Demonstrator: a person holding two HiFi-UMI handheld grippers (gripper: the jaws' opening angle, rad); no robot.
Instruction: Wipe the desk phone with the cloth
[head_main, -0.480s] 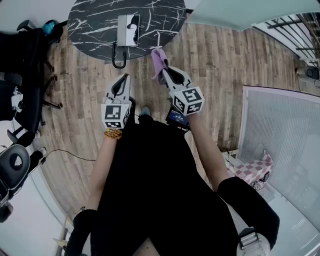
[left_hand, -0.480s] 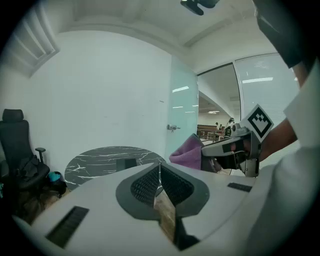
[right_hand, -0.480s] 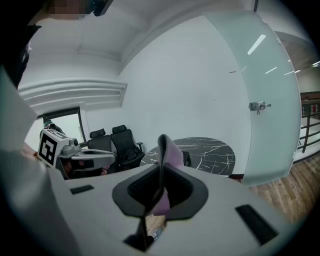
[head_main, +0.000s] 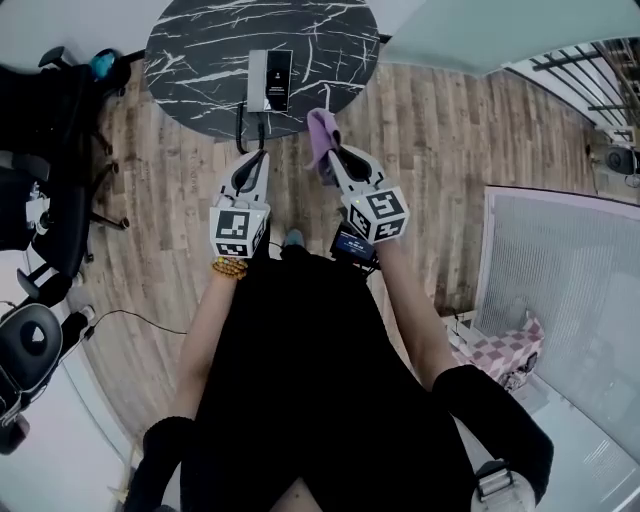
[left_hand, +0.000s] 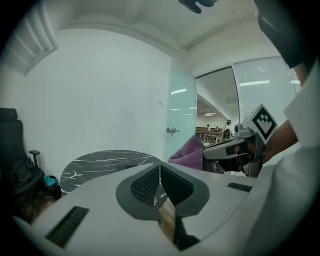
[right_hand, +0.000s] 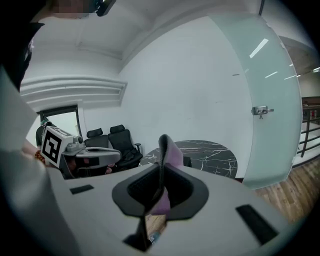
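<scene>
Head view: purple cloth (head_main: 320, 133) being held ready, short of the desk phone (head_main: 270, 80) on the round marble table (head_main: 190, 55).
The right gripper (head_main: 329, 152) is clamping the cloth with a loose fold standing beyond its jaws, likely so that free fabric meets the phone first. The phone is lying near the table's near edge, its dark cord (head_main: 240, 125) drooping over the rim, apart from both grippers. The left gripper (head_main: 261, 157) is carrying nothing, jaws pressed together, probably kept free for steadying the phone.

Office setting, probably: black swivel chairs (right_hand: 125, 147), round marble-patterned table (head_main: 200, 50) bearing a desk phone (head_main: 270, 80), frosted glass partition (right_hand: 265, 85).
</scene>
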